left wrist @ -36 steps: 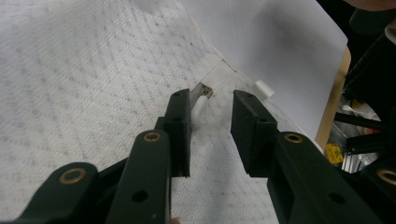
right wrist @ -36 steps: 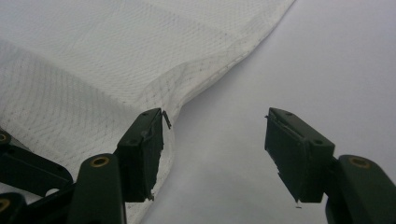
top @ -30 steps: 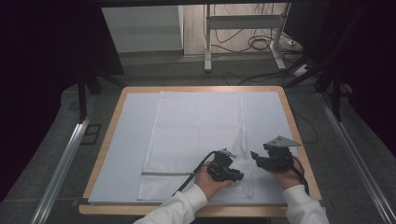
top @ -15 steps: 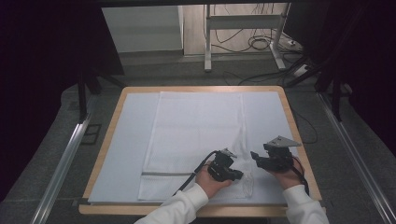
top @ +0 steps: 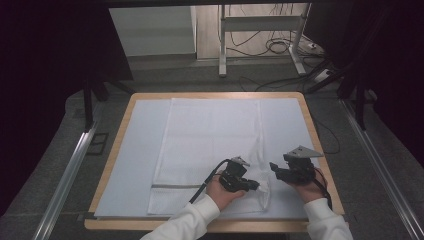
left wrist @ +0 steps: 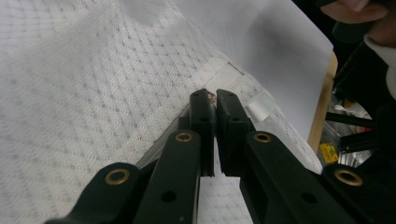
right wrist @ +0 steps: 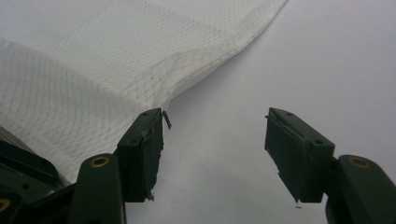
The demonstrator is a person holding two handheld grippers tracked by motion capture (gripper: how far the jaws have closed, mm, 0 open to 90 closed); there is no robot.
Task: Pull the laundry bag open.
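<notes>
White waffle-weave towel [top: 210, 150] lies flat on the pale sheet [top: 135, 150] covering the wood-edged counter [top: 320, 150], running from the far edge to the near edge, a grey stripe across it near the near end. Its near-right corner is bunched up.

Left tool [top: 252, 185] sits on that bunched corner, near-right part of the counter, held by the left hand [top: 220, 192]. High view gives the position but not the grip. Left tool view [left wrist: 214, 100] does: jaws have just been closing and now stand pressed together with a fold of towel edge [left wrist: 93, 93] pinched at the tips, the hem band and a small white label [left wrist: 259, 106] just past them. It also shows the sheet's edge and the counter's wooden rim beyond.

Right tool [top: 274, 167] is just right of the towel corner, held by the right hand [top: 307, 190], grey three-cornered plate on top. High view shows it close to the left tool, not touching. Right tool view [right wrist: 215, 135] shows what the high view can't: jaws spread wide, nothing between them, bare sheet [right wrist: 303, 56] under the gap. Its left jaw sits right at the towel's folded edge [right wrist: 93, 70]; can't tell if it touches.
</notes>
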